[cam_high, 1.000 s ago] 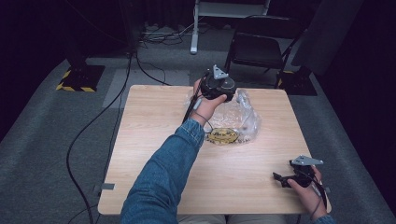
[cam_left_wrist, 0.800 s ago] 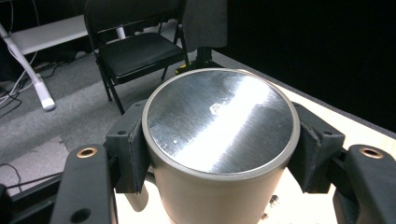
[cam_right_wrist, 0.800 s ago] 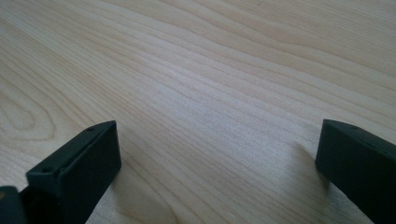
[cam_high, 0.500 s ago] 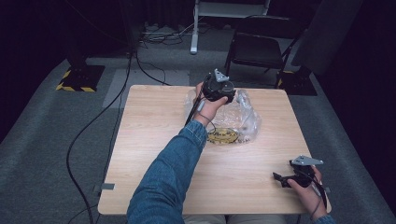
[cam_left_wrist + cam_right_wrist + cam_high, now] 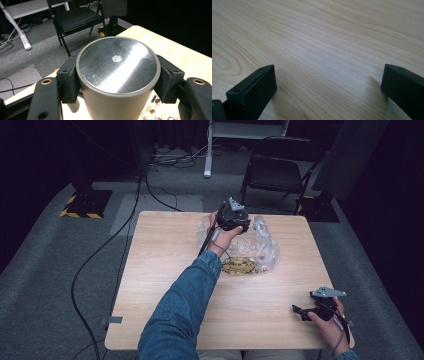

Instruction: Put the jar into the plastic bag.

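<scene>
At the far middle of the table, my left gripper is clamped on a round metal can, one black jaw pressed to each side of its grey wall. In the left gripper view the can stands upright between the jaws, its flat brushed top facing the camera with a small hexagon mark in the centre. From above, the gripper and can sit over a crumpled clear plastic bag with something yellowish and dark inside; I cannot tell what it is. My denim sleeve reaches diagonally across the wood to that spot. Near the right front corner, my right gripper rests low over the bare tabletop, well apart from the bag. Its jaws stand wide apart with nothing between them but wood grain. A black folding chair stands on the grey carpet beyond the table.
</scene>
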